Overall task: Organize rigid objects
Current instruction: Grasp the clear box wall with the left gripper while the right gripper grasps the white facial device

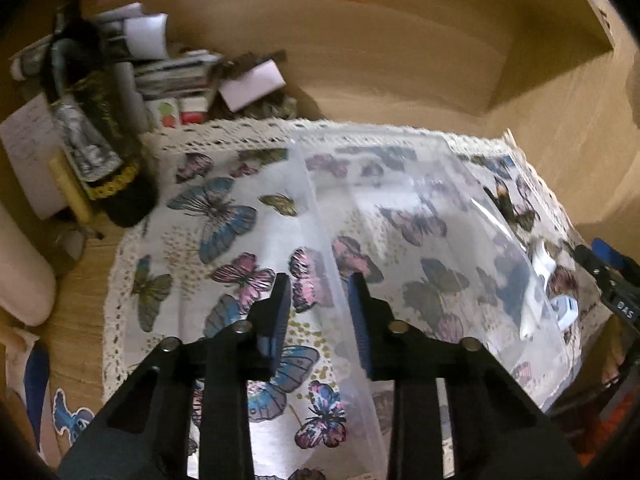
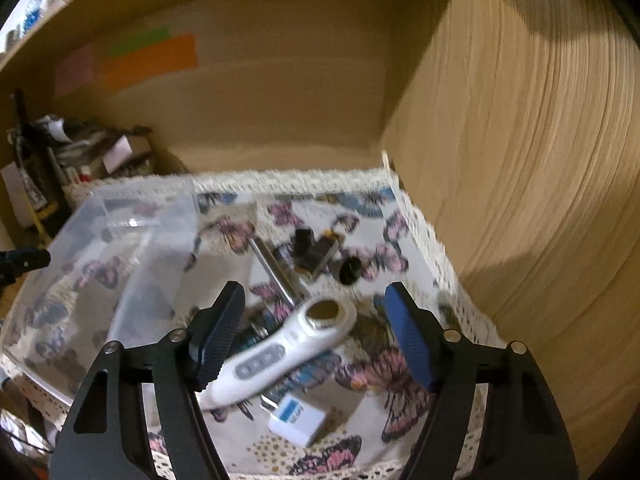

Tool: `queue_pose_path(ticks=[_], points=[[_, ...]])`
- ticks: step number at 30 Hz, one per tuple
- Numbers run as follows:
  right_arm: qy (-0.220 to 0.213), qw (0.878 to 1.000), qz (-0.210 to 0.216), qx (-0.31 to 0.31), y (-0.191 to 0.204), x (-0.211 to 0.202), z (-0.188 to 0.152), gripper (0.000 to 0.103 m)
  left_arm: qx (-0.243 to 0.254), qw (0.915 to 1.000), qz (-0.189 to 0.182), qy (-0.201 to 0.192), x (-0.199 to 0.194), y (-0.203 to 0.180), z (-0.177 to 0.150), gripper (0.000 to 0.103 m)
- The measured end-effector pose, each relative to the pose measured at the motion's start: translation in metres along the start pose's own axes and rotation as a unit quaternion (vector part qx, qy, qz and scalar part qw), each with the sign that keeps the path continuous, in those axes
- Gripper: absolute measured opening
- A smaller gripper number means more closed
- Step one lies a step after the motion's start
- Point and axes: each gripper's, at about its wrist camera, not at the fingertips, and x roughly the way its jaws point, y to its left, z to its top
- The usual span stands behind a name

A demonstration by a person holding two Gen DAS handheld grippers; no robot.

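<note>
Butterfly-print cloth (image 2: pixel 400 364), left gripper (image 1: pixel 320 300) astride clear bin's (image 1: pixel 400 208) wall, right gripper (image 2: pixel 316 320) agape.

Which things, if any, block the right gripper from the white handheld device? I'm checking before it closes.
Nothing visible does. The white handheld device lies on the butterfly cloth directly between the open fingers of the right gripper. The white charger lies nearer the camera, the clear plastic bin off to the left.

Wooden alcove with tan back wall (image 2: pixel 280 112), pale wood-grain side panel (image 2: pixel 520 160) at right, coloured sticky notes (image 2: pixel 148 60) on the back wall, butterfly-print cloth (image 1: pixel 192 248) with lace edging over the desk, warm dim light, cluttered papers (image 1: pixel 172 68) in the left corner
</note>
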Motion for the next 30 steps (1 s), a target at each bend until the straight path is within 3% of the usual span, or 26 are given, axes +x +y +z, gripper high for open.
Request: queue_pose_path(ticks=[5, 13, 17, 21, 25, 30], points=[[0.039, 0.999, 0.002, 0.014, -0.001, 0.011, -0.007, 0.067, 0.021, 0.9995, -0.018, 0.017, 0.005, -0.008, -0.002, 0.013], [0.097, 0.994, 0.008, 0.041, -0.007, 0.044, -0.007, 0.065, 0.032, 0.9994, -0.010, 0.007, 0.004, -0.010, -0.002, 0.013], [0.132, 0.989, 0.039, 0.061, -0.012, 0.064, -0.005, 0.054, 0.032, 0.9994, -0.009, 0.004, 0.004, -0.010, -0.002, 0.013], [0.150, 0.985, 0.053, 0.065, -0.011, 0.081, -0.003, 0.052, 0.032, 0.9995, -0.007, 0.003, 0.004, -0.011, -0.002, 0.013], [0.145, 0.987, 0.044, 0.045, -0.004, 0.086, 0.000, 0.049, 0.034, 0.9994, -0.004, 0.001, 0.004, -0.012, -0.002, 0.013], [0.124, 0.990, 0.044, 0.042, -0.004, 0.084, 0.006, 0.035, 0.032, 0.9995, -0.001, 0.000, 0.005, -0.012, -0.002, 0.013]])
